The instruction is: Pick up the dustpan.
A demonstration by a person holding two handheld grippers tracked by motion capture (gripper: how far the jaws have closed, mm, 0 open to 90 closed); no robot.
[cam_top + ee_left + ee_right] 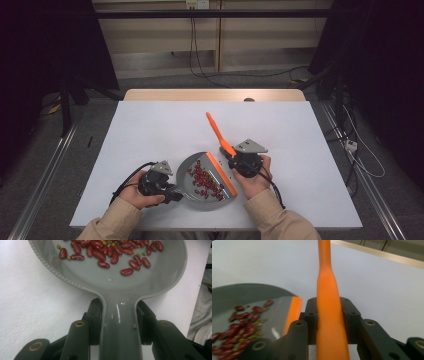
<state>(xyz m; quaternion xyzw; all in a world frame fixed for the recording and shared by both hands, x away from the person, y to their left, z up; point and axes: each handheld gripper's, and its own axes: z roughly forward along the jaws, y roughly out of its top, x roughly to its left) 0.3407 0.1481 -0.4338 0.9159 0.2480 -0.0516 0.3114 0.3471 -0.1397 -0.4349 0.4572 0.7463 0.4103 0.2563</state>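
A: Where's the dustpan (200, 196)?

B: Near the table's (150, 125) front edge, between both hands, beans (204, 181) piled inside. Left gripper (172, 196) is clamped on its grey handle.

A: And the brush (218, 132)?

B: Right gripper (231, 159) is closed tight on the orange handle, just beside the pan's orange lip. Its long axis slants up and away; the brush end isn't visible.

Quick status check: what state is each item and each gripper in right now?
Grey dustpan: on the table, handle clamped, holding beans.
Red beans: gathered inside the pan with a few small greenish ones.
Orange brush: handle clamped, pointing away across the table.
Left gripper: shut on the dustpan handle.
Right gripper: shut on the brush handle.
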